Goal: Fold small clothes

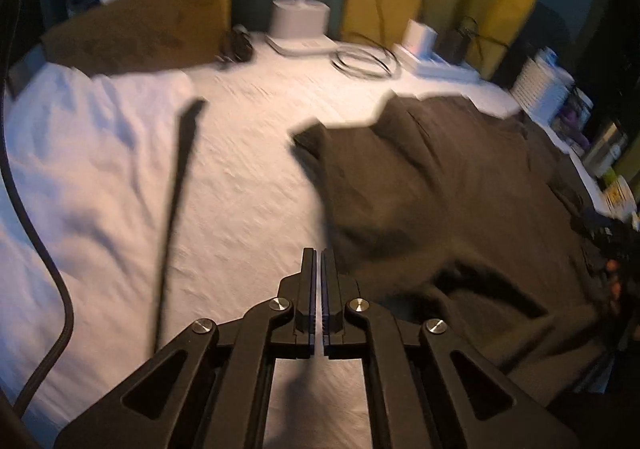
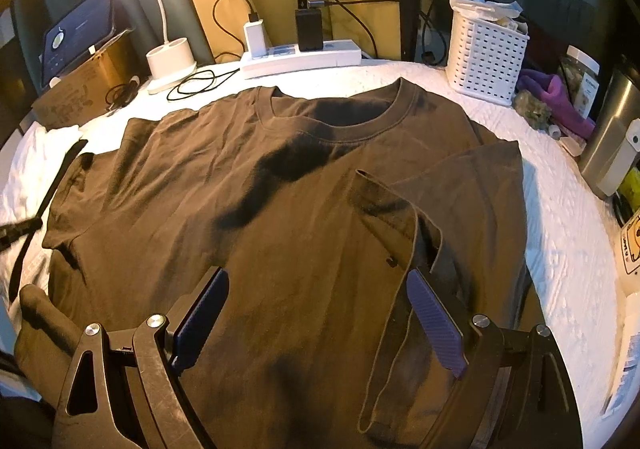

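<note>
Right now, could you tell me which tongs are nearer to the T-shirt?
Right. The right tongs hang open over the T-shirt; the left tongs, shut, are over the white sheet beside it.

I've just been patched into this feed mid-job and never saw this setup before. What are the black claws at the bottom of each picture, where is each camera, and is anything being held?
The claws are hand-held two-finger grippers, one in each of a person's hands. Each carries a fisheye camera looking forward along its fingers.

The left wrist view shows the left gripper shut with nothing between its fingers, over the white bedsheet. It is blurred.

The right wrist view shows the right gripper open over a dark t-shirt, which lies spread out, collar away from the camera. One side is already folded inward. Nothing is held.

Behind the shirt stand a desk lamp, a power strip with chargers, and a white basket.
</note>
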A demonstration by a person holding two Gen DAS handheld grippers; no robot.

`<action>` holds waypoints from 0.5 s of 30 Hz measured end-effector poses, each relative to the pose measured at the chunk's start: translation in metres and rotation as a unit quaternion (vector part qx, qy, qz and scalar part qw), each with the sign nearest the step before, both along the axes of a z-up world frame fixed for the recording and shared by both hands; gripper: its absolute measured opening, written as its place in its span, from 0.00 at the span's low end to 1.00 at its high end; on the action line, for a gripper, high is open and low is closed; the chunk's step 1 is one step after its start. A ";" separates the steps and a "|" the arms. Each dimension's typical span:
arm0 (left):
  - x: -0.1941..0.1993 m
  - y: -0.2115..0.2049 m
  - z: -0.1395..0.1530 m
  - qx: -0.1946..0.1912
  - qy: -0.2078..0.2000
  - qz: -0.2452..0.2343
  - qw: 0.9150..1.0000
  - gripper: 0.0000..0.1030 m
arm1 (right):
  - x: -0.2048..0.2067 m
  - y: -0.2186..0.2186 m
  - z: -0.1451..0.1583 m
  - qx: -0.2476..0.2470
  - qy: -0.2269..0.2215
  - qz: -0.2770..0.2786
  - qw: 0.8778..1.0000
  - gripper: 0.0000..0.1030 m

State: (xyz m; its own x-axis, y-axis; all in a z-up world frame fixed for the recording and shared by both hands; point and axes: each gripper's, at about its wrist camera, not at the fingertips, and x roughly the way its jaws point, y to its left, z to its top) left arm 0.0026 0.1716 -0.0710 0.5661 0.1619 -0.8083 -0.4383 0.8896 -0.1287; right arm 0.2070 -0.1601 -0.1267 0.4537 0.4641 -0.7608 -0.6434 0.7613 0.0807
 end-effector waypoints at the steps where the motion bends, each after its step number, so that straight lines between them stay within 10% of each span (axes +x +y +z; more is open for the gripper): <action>1: 0.003 0.008 0.006 0.010 -0.006 0.007 1.000 0.01 | 0.000 0.001 0.000 0.001 -0.001 0.001 1.000 0.89; 15: 0.117 0.032 -0.015 0.034 0.041 -0.067 0.996 0.01 | 0.001 0.098 0.030 0.002 -0.050 0.100 0.994 0.89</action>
State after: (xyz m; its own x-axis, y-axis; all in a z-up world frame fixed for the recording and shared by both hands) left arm 0.1195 0.2037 -0.0861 0.5181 0.1447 -0.8430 -0.3219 0.9461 -0.0355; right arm 0.2081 -0.0624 -0.0964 0.4255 0.5548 -0.7149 -0.7863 0.6178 0.0114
